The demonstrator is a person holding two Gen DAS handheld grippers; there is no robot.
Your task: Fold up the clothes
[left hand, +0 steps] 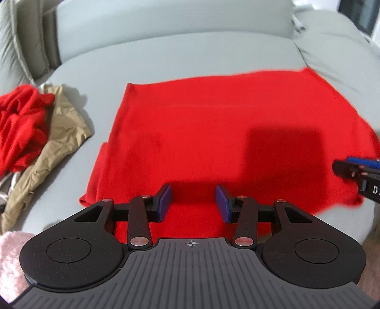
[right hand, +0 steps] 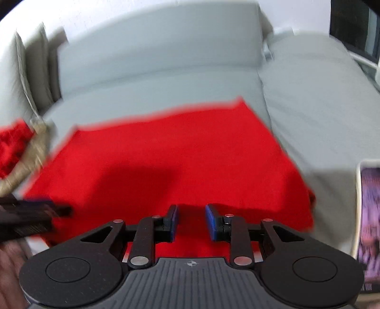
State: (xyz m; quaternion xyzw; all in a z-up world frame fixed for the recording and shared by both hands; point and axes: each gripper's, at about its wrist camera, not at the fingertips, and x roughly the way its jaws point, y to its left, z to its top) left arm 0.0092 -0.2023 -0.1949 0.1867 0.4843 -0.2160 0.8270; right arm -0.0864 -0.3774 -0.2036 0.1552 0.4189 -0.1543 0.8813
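The red cloth [left hand: 225,142] lies flat on the grey sofa [left hand: 166,59]. The left tool [left hand: 194,204] and right tool [right hand: 191,222] are both spread apart above it, pinching nothing.

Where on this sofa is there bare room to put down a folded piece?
Bare cushion lies behind the red cloth, up to the backrest, and on the right-hand seat. The left is crowded with a tan garment and crumpled red clothing.

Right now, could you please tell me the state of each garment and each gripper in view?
Flat red cloth garment: spread smooth on the grey sofa seat.
Crumpled red garment: bunched, unfolded.
Tan fabric garment: rumpled, unfolded.
Left gripper: open, empty, over the near edge.
Right gripper: open, empty.
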